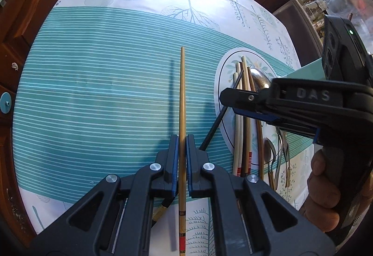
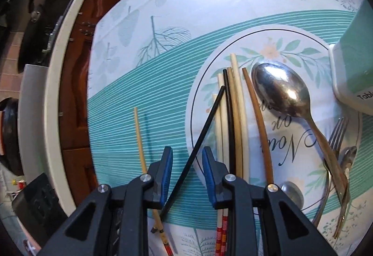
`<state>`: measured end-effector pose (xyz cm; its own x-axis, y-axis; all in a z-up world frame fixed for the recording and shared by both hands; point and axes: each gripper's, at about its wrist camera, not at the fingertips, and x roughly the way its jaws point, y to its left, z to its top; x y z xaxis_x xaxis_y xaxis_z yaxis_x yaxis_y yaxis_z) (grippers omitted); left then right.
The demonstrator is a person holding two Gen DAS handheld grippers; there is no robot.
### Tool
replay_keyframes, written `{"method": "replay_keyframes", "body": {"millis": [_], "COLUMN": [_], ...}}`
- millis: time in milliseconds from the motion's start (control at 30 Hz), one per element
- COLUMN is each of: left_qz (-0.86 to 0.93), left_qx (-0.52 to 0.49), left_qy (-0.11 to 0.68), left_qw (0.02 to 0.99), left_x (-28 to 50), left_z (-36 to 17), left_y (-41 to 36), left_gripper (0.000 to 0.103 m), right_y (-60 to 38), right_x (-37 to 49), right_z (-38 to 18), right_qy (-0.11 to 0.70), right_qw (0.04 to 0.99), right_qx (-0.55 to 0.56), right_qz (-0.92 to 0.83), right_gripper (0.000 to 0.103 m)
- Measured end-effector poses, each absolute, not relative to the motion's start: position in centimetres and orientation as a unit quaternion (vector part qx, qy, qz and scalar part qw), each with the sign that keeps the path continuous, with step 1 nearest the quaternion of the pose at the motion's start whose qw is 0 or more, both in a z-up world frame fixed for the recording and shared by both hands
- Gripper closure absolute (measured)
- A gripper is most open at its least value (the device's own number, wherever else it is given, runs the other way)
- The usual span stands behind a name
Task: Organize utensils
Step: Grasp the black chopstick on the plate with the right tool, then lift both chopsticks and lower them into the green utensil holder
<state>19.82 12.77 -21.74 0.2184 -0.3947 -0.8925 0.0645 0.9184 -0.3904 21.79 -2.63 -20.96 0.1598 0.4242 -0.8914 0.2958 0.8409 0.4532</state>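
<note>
Left gripper (image 1: 182, 158) pinches a bamboo chopstick (image 1: 182, 97), left of the round placemat (image 2: 310, 39) | right gripper (image 2: 187, 169) gapes wide around a black chopstick (image 2: 198, 139), apparently ungripped, slanting onto the placemat's edge | most chopsticks (image 2: 235, 116), spoons (image 2: 282, 90) and fork (image 2: 335, 137) already on the placemat; these two strays remain

The table (image 1: 77, 83) was covered by a tablecloth (image 2: 149, 74) printed with teal stripes, leaves and a plate motif. On the motif, at three o'clock in the left wrist view, a row of chopsticks (image 2: 235, 116), a large spoon (image 2: 284, 92), a fork (image 2: 335, 137) and smaller spoons were laid. A white and teal box (image 2: 354, 64) stood at two o'clock.
</note>
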Motion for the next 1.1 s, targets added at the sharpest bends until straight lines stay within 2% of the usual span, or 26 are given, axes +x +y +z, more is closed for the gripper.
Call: {"method": "replay_keyframes", "body": {"millis": [300,467,567,733,933,1100], "left_qz": [-0.149,-0.143,-0.139,-0.14,-0.154,-0.181], "left_qx": [-0.144,-0.149,-0.148,-0.135,-0.121,-0.098], "left_qy": [0.602,0.598,0.594,0.571,0.527,0.459], "left_qw": [0.771,0.774,0.778,0.797,0.827,0.865], "left_x": [19.2,18.9,18.6,17.7,16.0,14.5], "left_z": [-21.3,-20.8,-20.1,-17.6,-12.9,-6.6], "left_y": [13.5,14.3,14.6,14.4,13.0,9.8], "left_gripper": [0.099,0.099,0.099,0.099,0.099,0.099], "right_y": [0.0,2.0,1.0,-1.9,-5.5,-7.6], "right_x": [23.5,23.5,23.2,21.7,18.0,14.5], "right_z": [-21.2,-21.1,-21.2,-20.2,-15.8,-9.6], "right_qy": [0.678,0.68,0.68,0.667,0.605,0.513], "right_qw": [0.71,0.721,0.715,0.711,0.75,0.812], "right_qx": [0.185,0.11,0.148,0.224,0.263,0.262], "right_qz": [-0.047,-0.081,-0.069,-0.015,0.049,0.089], "right_gripper": [0.08,0.092,0.098,0.098,0.098,0.099]}}
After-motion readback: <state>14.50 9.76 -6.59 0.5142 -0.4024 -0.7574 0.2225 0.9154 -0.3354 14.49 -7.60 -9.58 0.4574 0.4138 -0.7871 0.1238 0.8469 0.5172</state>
